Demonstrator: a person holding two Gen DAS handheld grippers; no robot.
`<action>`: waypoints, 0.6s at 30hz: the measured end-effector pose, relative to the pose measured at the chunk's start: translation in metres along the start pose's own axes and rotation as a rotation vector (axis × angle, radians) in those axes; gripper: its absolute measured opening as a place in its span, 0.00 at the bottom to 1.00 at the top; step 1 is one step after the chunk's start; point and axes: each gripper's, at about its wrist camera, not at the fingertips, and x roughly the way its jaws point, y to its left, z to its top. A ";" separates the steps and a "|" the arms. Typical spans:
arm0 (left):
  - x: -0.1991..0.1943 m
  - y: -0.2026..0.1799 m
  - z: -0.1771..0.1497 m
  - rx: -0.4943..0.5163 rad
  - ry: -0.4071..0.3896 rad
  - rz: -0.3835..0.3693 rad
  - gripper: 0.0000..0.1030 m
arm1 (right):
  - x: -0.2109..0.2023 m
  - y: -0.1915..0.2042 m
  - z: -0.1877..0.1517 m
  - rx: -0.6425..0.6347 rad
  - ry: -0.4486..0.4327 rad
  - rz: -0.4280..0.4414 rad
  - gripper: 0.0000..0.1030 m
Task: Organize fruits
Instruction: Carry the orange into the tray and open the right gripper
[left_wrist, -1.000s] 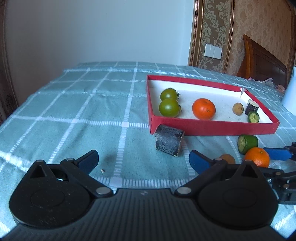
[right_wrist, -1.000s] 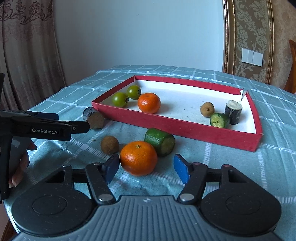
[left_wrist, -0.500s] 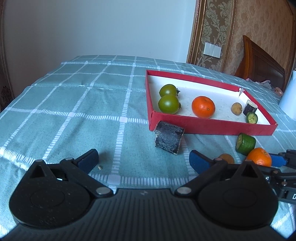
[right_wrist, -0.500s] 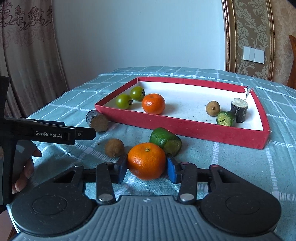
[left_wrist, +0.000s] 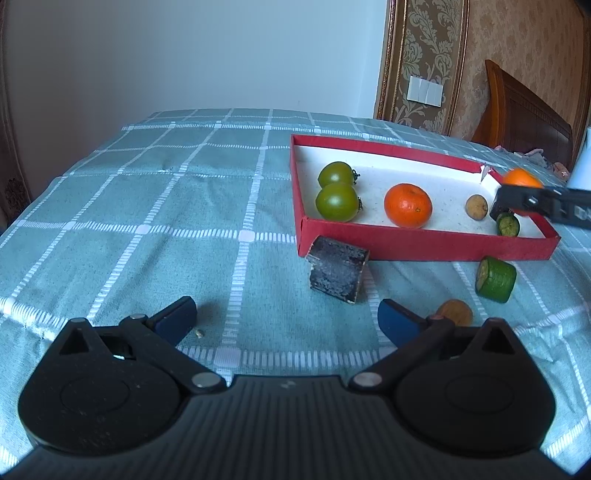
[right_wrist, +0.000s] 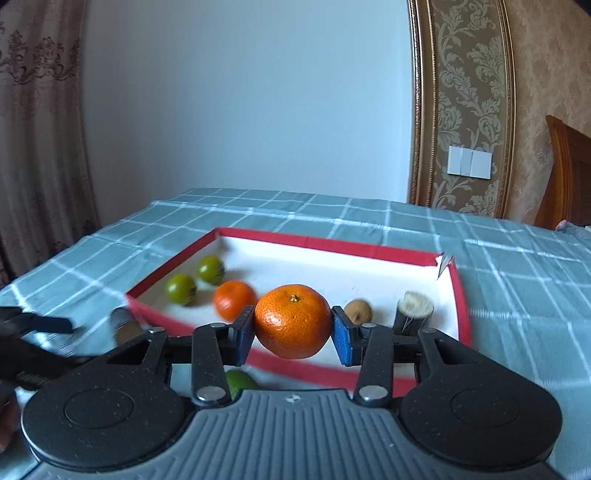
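Gripping an orange (right_wrist: 293, 321) between its blue pads (right_wrist: 244, 331), the right gripper (right_wrist: 293, 332) is hanging above the near wall of the red tray (right_wrist: 452, 291). Beyond its tips, inside the tray, are sitting a second orange (right_wrist: 233, 304), two green tomatoes (right_wrist: 180, 289), a small brown fruit (right_wrist: 357, 309) and a dark cane piece (right_wrist: 413, 312). Below its left finger a green chunk (right_wrist: 239, 382) is lying on the checked cloth (right_wrist: 517, 258).

The left gripper (left_wrist: 287, 317) is holding its jaws wide, nothing between them, low over the cloth. Just ahead of its tips a dark cylinder (left_wrist: 338, 268) is lying against the tray's near corner; a brown fruit (left_wrist: 455, 312) is sitting by its right finger.
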 end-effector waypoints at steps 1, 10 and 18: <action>0.000 0.000 0.000 0.001 0.000 0.001 1.00 | 0.009 -0.002 0.003 -0.002 0.007 -0.010 0.42; 0.000 0.000 0.000 -0.002 -0.001 -0.001 1.00 | 0.081 -0.006 0.016 -0.027 0.077 -0.061 0.42; 0.000 0.000 0.000 -0.004 -0.002 -0.004 1.00 | 0.112 -0.005 0.015 -0.025 0.111 -0.076 0.42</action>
